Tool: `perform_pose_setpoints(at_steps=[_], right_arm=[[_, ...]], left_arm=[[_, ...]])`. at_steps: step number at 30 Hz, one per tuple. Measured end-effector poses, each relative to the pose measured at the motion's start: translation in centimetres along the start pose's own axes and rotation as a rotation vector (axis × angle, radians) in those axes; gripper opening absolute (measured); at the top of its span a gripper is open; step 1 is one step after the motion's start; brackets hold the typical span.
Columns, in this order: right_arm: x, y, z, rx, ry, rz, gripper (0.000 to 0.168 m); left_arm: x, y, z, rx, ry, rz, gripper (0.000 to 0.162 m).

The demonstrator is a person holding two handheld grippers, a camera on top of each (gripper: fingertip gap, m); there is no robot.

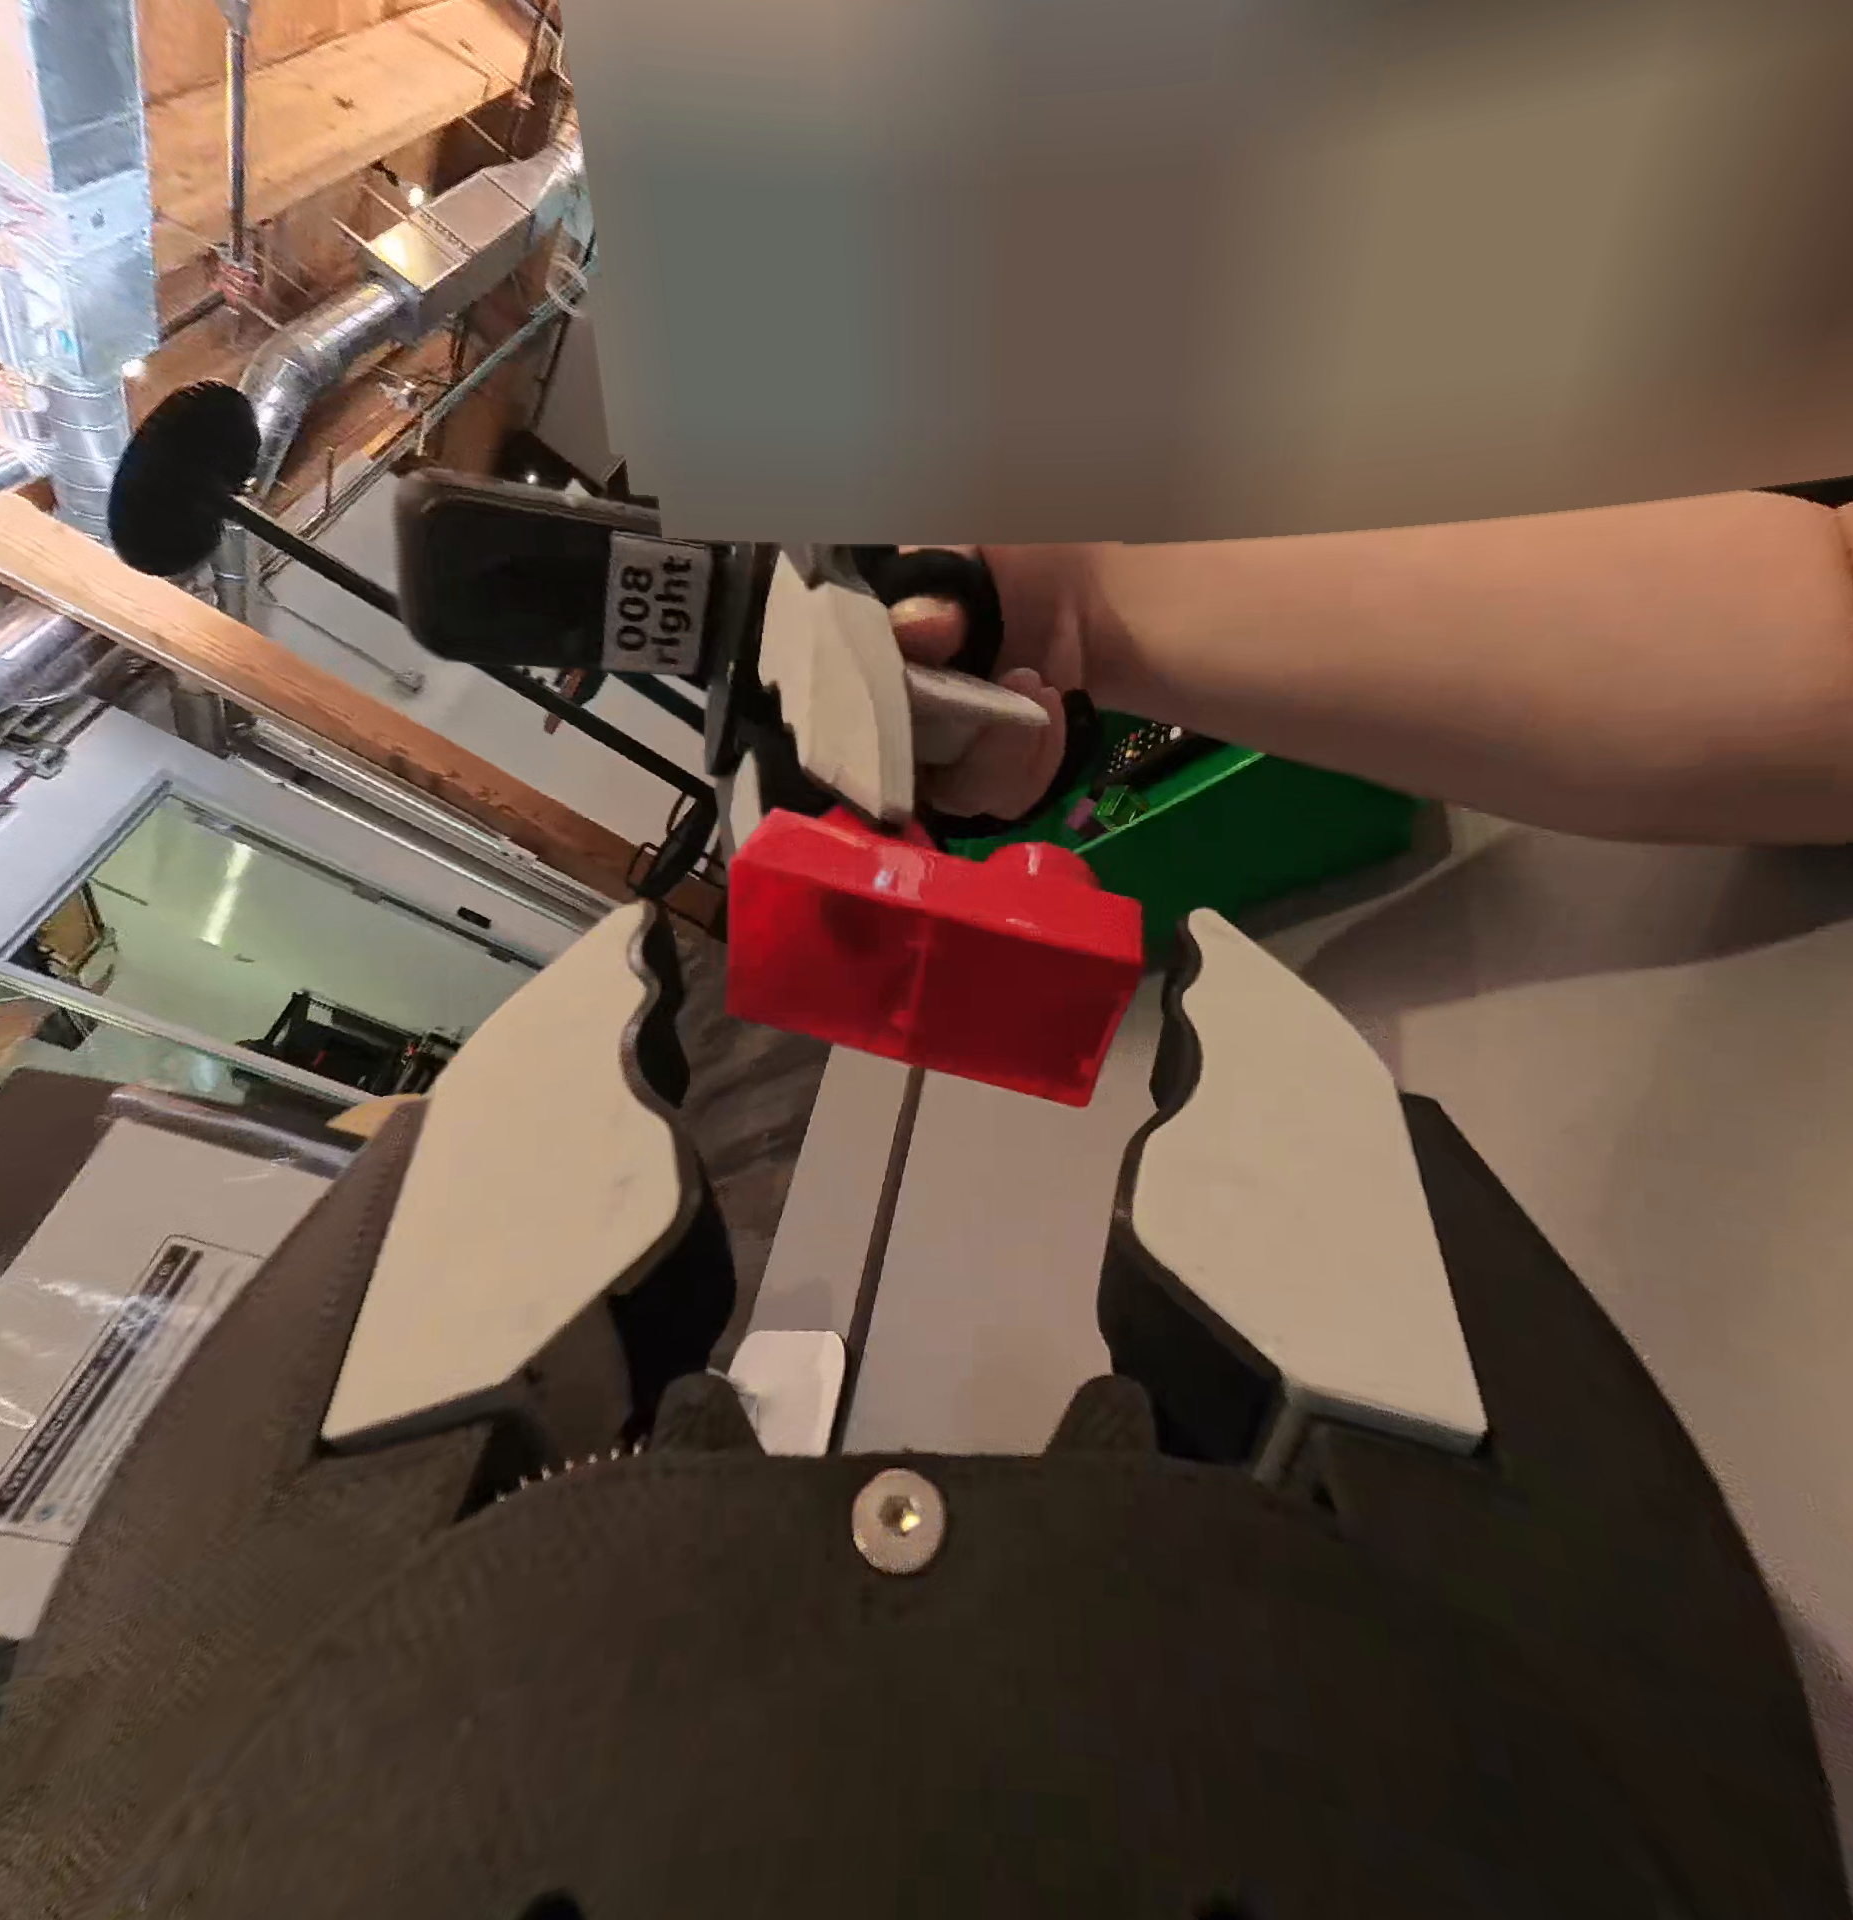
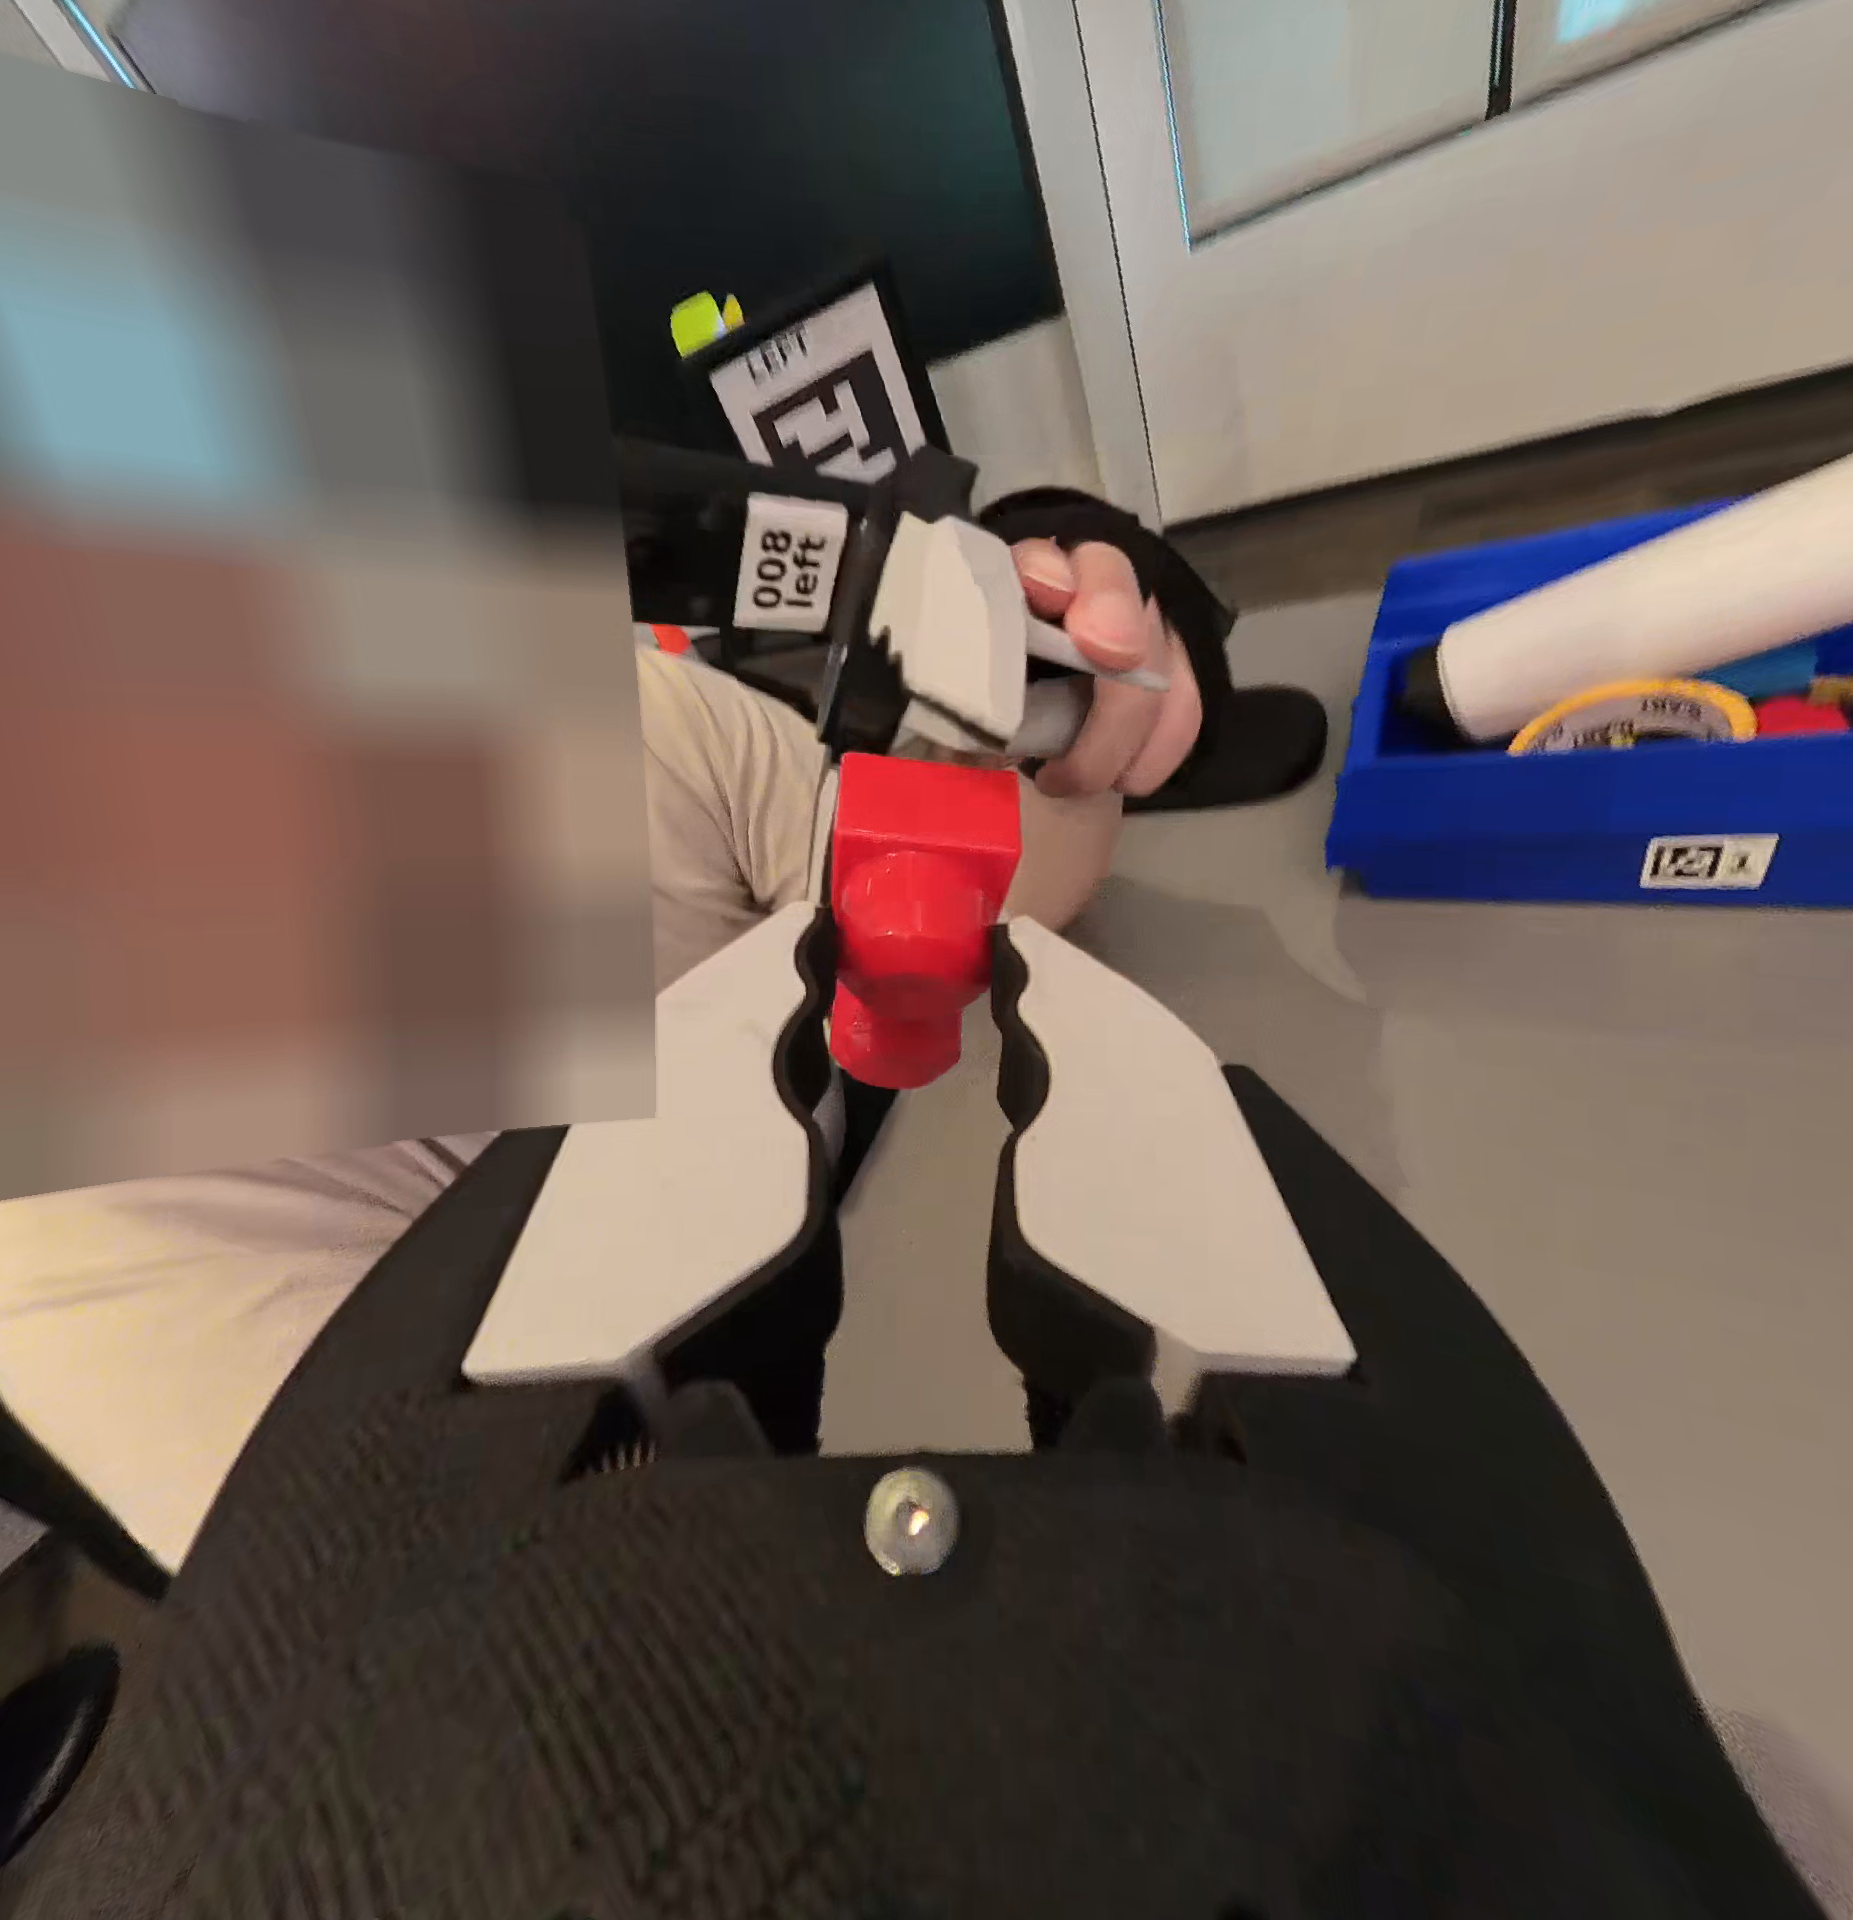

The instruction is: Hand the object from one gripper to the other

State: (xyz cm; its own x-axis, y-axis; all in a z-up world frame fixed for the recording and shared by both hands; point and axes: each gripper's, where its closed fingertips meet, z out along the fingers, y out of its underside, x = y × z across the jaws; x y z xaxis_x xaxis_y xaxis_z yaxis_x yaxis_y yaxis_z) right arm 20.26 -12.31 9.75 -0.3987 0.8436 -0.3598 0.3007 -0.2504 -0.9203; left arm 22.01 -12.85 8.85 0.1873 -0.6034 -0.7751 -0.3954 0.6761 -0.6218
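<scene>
Jaws of the right gripper clamp a stud of the red brick; left gripper jaws stand apart, not touching it. Blur hides the person.

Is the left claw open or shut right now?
Open. The left claw has its two fingers spread wide on either side of the red block, with gaps showing, not squeezing it.

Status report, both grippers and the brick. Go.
Right gripper shut on red brick. Left gripper open, straddling brick, not touching. Nothing in the way.
</scene>
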Motion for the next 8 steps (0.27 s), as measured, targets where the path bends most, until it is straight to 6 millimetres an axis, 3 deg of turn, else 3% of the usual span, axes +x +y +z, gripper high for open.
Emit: perform_pose_setpoints(at_steps=[1,4,8], right_arm=[[0.1,0.3,0.1,-0.020,0.002,0.011,0.029],[0.4,0.7,0.1,-0.033,0.006,0.025,0.029],[0.6,1.1,0.2,-0.051,0.030,-0.012,0.029]], left_arm=[[0.1,-0.1,0.2,0.007,-0.006,0.009,0.087],[0.7,-0.2,0.4,0.024,-0.002,0.059,0.075],[1.0,0.3,0.4,-0.007,-0.004,0.139,0.074]])
